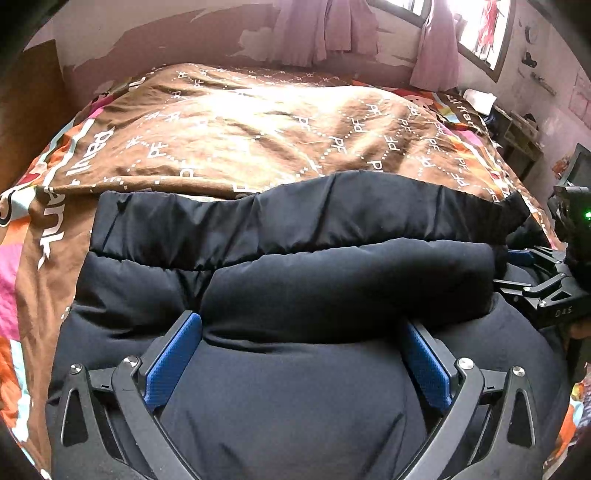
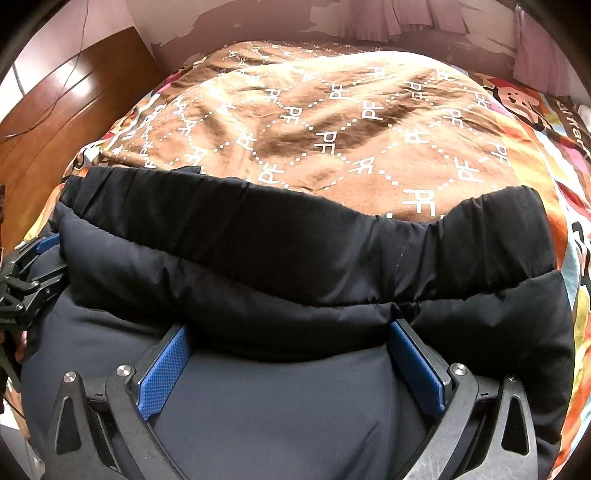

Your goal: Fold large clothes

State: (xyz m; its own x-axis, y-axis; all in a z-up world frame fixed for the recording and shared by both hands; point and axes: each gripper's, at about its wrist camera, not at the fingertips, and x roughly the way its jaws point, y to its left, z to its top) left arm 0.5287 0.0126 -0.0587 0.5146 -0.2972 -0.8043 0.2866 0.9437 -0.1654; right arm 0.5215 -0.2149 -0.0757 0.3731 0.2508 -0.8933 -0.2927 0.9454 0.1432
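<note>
The left gripper (image 1: 301, 354) has its two blue pads (image 1: 173, 362) spread wide apart, and a fat roll of the black puffy jacket (image 1: 332, 280) sits right in the gap between them. The pads are beside the roll but I cannot see them squeezing it, so the tongs look open and not holding on. The right gripper (image 2: 290, 363) is the same: its blue pads (image 2: 162, 373) are wide apart with the jacket (image 2: 295, 266) bulging up between them. The two tongs sit side by side on the near part of the jacket, the left one at the left half and the right one at the right half, so neither is closer than the other. The jacket lies straight ahead of both tongs and under them. Its long way runs from side to side, across where the tongs point. Its far edge, a crinkly band (image 1: 295, 210), lies flat on the brown bed cover (image 1: 258, 122) with white letters. Past that the bed goes on to the wall and the pink curtains (image 1: 325, 29). I think the next move is to pinch the near roll and carry it forward, over toward that far edge.
</note>
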